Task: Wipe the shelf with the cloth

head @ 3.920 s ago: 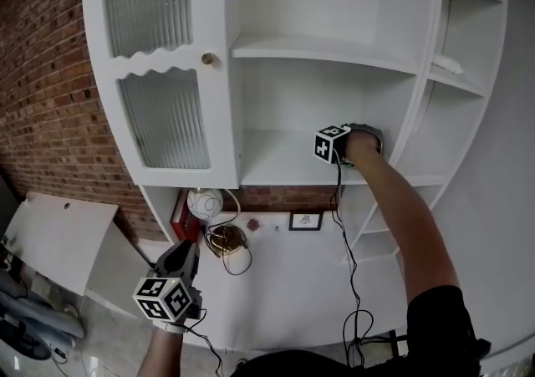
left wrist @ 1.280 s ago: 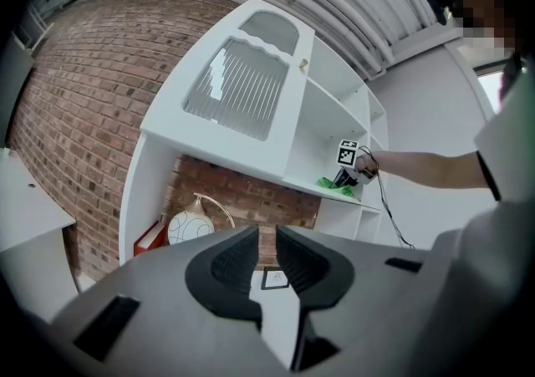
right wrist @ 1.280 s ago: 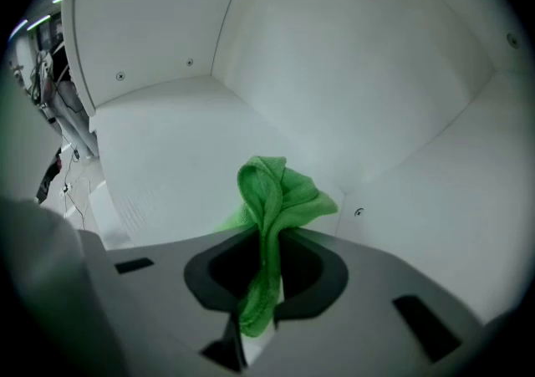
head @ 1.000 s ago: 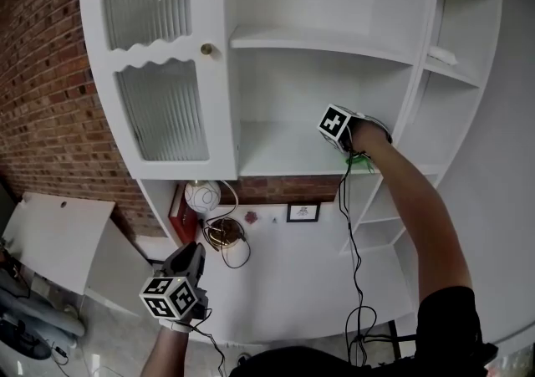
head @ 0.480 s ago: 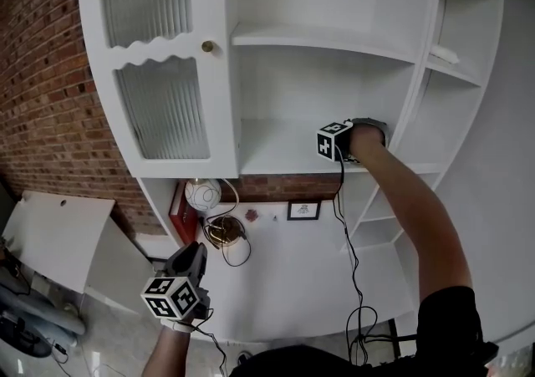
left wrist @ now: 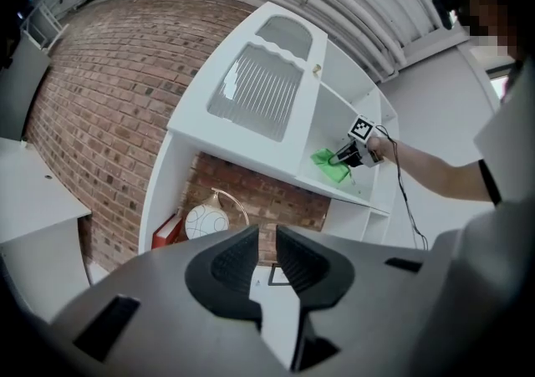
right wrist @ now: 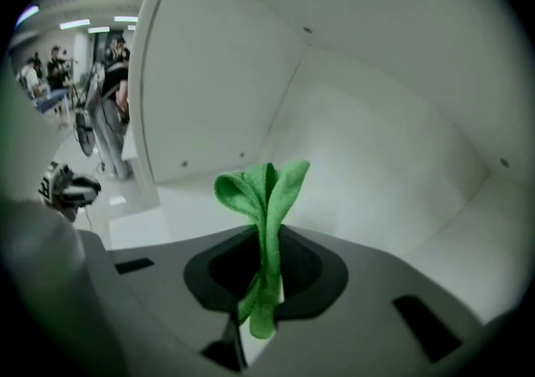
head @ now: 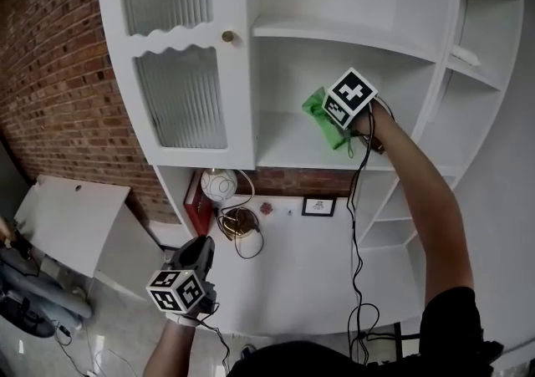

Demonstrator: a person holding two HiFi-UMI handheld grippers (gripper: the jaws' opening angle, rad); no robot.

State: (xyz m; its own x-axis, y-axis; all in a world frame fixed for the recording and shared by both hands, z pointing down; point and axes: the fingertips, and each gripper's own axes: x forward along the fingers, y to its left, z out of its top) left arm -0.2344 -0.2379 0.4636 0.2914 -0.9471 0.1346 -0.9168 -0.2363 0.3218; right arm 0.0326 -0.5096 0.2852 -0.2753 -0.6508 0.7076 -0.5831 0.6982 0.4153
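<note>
Between the fingers of the right gripper (right wrist: 266, 260): green cloth (right wrist: 266, 196), clamped in a fold, held just above the middle shelf (head: 284, 150). Step, judged: between wiping strokes. Next: lower cloth to the board, sweep. Left gripper (left wrist: 266, 260): fingers nearly together, empty.

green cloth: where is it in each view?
Head view: cloth upper centre, hanging over the middle shelf.
Left gripper view: small green patch right of centre, over that same shelf.
Right gripper view: dead centre, pinched upright in the right gripper.
Shared landmark: the middle shelf of the white cabinet.
</note>
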